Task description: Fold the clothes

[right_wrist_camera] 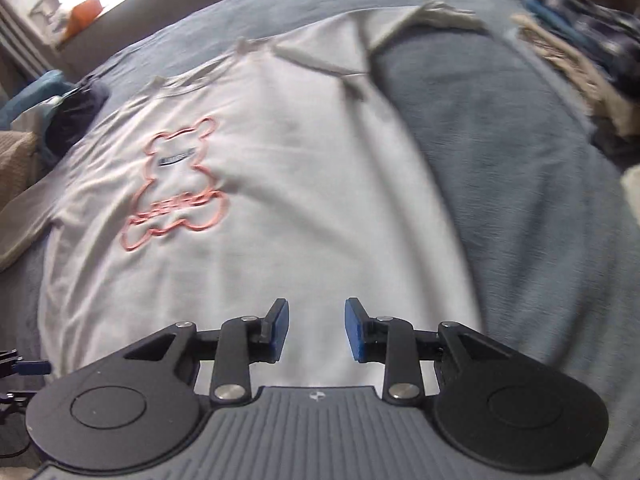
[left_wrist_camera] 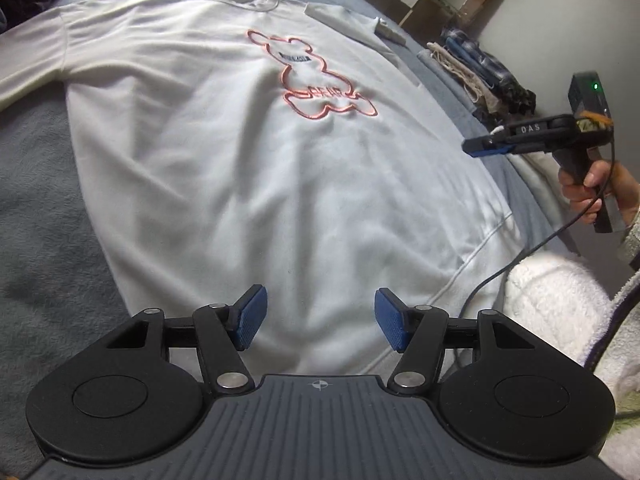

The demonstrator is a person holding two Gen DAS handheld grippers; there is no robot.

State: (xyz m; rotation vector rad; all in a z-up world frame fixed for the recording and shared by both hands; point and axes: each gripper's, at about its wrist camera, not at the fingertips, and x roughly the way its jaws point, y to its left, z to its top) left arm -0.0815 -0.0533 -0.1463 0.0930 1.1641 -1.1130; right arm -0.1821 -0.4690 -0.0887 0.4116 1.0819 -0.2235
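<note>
A white sweatshirt (left_wrist_camera: 240, 160) with a pink bear outline (left_wrist_camera: 312, 76) lies flat, front up, on a grey-blue bed cover (left_wrist_camera: 44, 248). My left gripper (left_wrist_camera: 320, 320) hangs open over its lower hem, with nothing between the blue pads. In the left wrist view my right gripper (left_wrist_camera: 480, 146) is seen side-on at the shirt's right edge, off the cloth and held by a hand (left_wrist_camera: 588, 188). The blurred right wrist view shows the same sweatshirt (right_wrist_camera: 280, 200) beneath my right gripper (right_wrist_camera: 316, 330), whose jaws stand apart and empty. One sleeve (right_wrist_camera: 436, 12) lies bent at the far right.
A pile of folded clothes (left_wrist_camera: 480, 68) sits beyond the bed's right side and shows again as a blurred pile of clothes (right_wrist_camera: 580, 40). White fluffy fabric (left_wrist_camera: 560, 300) lies at the near right. Dark garments (right_wrist_camera: 76, 116) rest by the shirt's left shoulder. A cable (left_wrist_camera: 520, 256) trails from the right handle.
</note>
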